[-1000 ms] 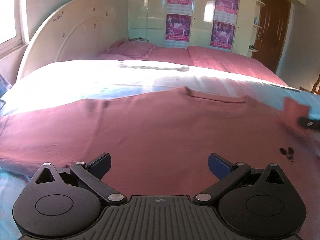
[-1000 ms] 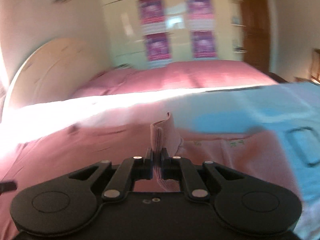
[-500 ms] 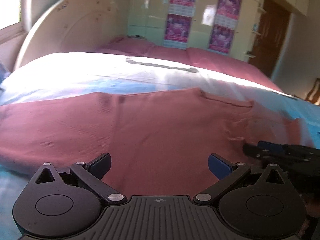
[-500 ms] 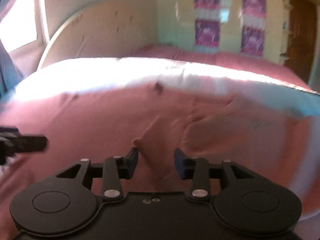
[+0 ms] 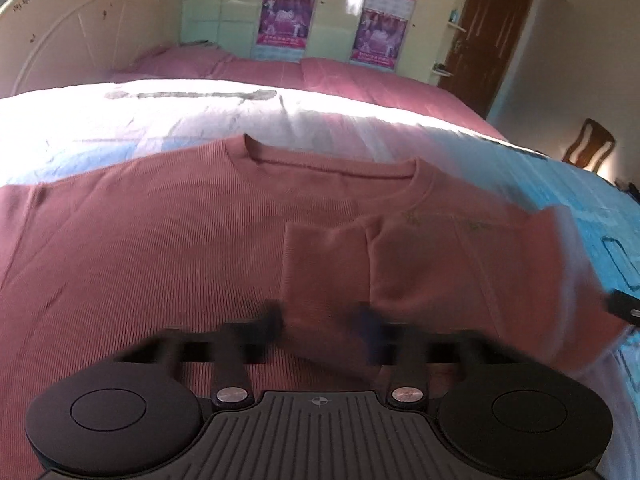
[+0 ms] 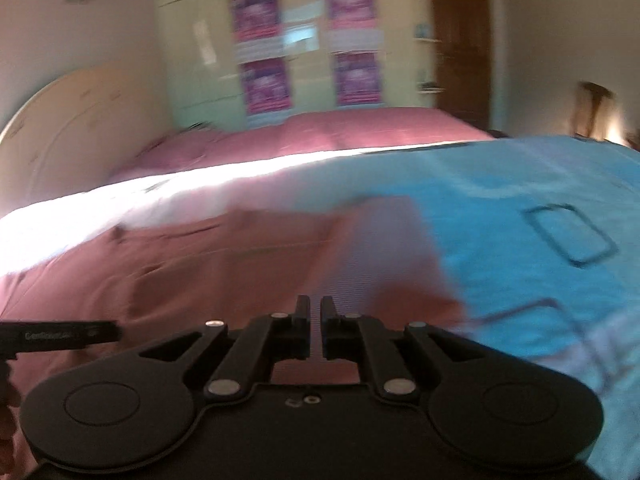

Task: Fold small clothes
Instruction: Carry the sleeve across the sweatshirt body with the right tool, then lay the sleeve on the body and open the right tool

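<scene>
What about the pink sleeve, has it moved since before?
Yes. The sleeve went left: from right of the collar to folded across the shirt below it.

I see a cream curved wooden headboard (image 5: 72, 36), four purple posters (image 5: 285, 20) on pale green wardrobe doors (image 5: 208, 8), a brown wooden door (image 5: 492, 36), and a wooden chair (image 5: 588, 146).

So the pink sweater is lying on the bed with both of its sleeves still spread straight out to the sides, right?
Not quite. The pink sweater does lie on the bed, but one sleeve is already folded in across its chest, as the left wrist view shows. Only the other side is spread out.
</scene>
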